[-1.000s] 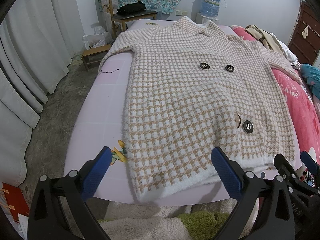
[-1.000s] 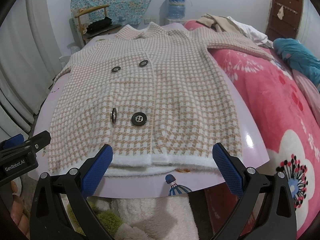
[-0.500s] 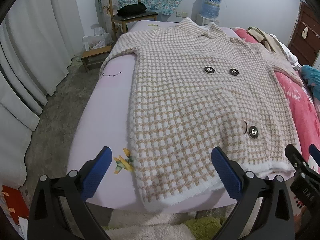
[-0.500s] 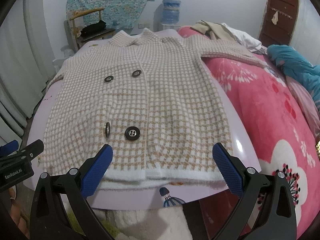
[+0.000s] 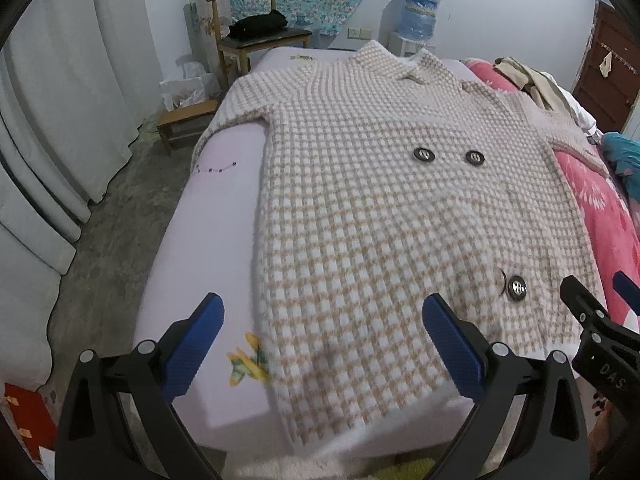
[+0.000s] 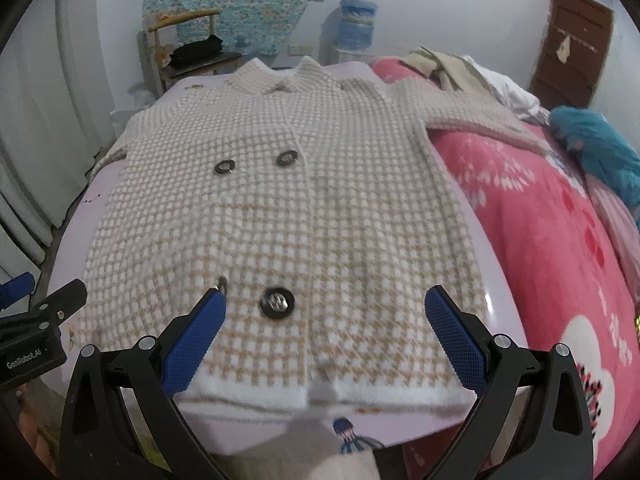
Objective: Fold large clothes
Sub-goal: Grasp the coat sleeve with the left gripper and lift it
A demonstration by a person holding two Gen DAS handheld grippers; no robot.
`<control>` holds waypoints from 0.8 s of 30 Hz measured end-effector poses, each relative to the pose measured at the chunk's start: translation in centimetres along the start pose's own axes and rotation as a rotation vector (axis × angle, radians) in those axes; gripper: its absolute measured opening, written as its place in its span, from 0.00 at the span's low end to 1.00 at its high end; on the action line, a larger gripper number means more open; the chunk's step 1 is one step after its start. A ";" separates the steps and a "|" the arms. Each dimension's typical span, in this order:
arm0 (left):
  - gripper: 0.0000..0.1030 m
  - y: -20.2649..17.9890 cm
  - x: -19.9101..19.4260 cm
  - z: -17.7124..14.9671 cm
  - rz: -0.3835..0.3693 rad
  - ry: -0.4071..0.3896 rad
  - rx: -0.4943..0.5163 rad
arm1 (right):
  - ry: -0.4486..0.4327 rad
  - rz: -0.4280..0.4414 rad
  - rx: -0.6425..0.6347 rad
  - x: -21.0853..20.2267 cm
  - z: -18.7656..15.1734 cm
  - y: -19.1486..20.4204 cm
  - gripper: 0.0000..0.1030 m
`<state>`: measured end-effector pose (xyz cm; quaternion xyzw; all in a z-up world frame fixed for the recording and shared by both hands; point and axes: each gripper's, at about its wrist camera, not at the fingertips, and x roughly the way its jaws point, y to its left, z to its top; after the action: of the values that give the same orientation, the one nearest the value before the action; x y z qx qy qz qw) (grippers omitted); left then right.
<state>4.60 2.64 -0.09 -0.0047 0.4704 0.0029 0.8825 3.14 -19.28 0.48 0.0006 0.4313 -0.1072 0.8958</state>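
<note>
Nearest, left gripper (image 5: 322, 338) spread wide with nothing between its blue pads (image 5: 450, 346), poised above the hem corner of the checked coat (image 5: 384, 216); right gripper (image 6: 325, 334) likewise wide apart and empty, over the white hem band near the lower black button (image 6: 277, 303). Laid flat, front up, on the lilac bedsheet (image 5: 208, 224): a fluffy beige-and-white houndstooth knit, double-breasted, white-trimmed hem hanging slightly past the near bed edge. Farther up, two more dark buttons (image 5: 448, 155) side by side at chest height, then the notched collar (image 5: 400, 62) toward the head of the bed; one sleeve draped over the left side, the other stretched onto the pink floral blanket (image 6: 560, 248). Beyond, a wooden chair (image 5: 256, 36) and a water jug (image 5: 418, 12) against the wall. Compared with a second ago, both grippers advanced over the hem, coat larger in each view and itself unmoved.
</note>
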 end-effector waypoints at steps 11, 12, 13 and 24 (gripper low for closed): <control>0.95 3.1 2.2 4.5 -0.200 -0.106 -0.037 | -0.078 0.066 -0.084 2.8 4.1 3.6 0.93; 0.95 3.5 2.3 4.8 -0.219 -0.109 -0.051 | -0.082 0.088 -0.087 3.3 4.4 4.0 0.93; 0.95 4.1 2.5 5.4 -0.233 -0.112 -0.071 | -0.083 0.101 -0.091 3.5 4.8 4.4 0.93; 0.95 15.3 5.6 12.8 -0.210 -0.174 -0.351 | -0.105 0.239 -0.177 5.4 7.4 8.5 0.93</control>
<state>18.21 18.10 2.27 -0.2069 0.3818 -0.0067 0.9008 13.73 -12.74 0.16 -0.0324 0.3882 0.0388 0.9202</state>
